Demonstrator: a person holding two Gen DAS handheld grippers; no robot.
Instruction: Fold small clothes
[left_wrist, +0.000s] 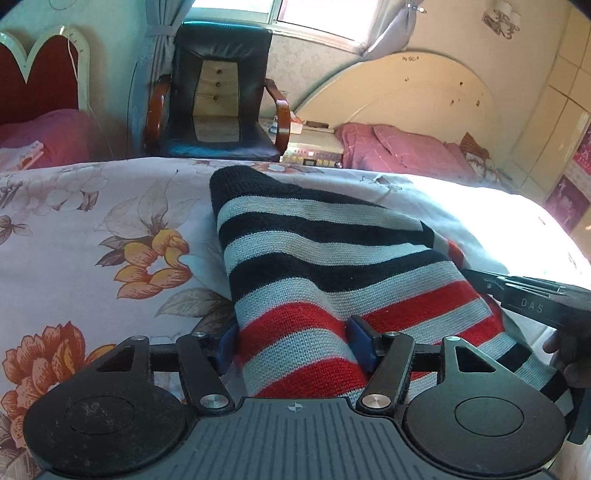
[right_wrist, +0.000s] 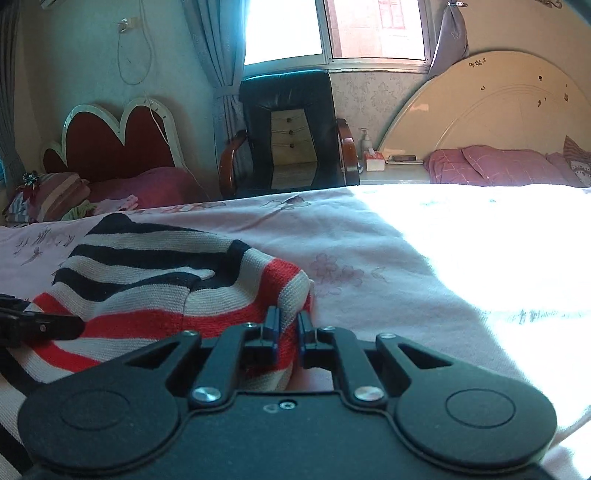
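Left wrist view, left to right. Red heart-shaped headboard (left_wrist: 44, 74), upper left of frame. Floral bedsheet (left_wrist: 92, 240) across the middle and lower left, orange blossoms printed on it. Black armchair (left_wrist: 218, 96) with wooden arms, upper centre, under the window (left_wrist: 314, 14). Striped knit sweater (left_wrist: 332, 266), black, white and red bands, lying on the bedsheet from frame centre down to the lower edge. Left claw (left_wrist: 295, 341), lower centre: blue pads spread wide, a thick fold of the sweater between them; firm grip not confirmed. Cream arched headboard (left_wrist: 424, 85) and pink pillows (left_wrist: 406, 147), upper right. Right claw's body, black, entering at the right edge against the sweater's side.

Right wrist view, left to right. Left claw's tip (right_wrist: 40, 326), dark, at the left edge, lying on the sweater (right_wrist: 147, 280). Sweater bunched in the lower left of frame on the bedsheet (right_wrist: 388, 266). Right claw (right_wrist: 288, 332), lower centre: fingers drawn close, pinching the sweater's red-and-white edge. Sunlit sheet to the right.
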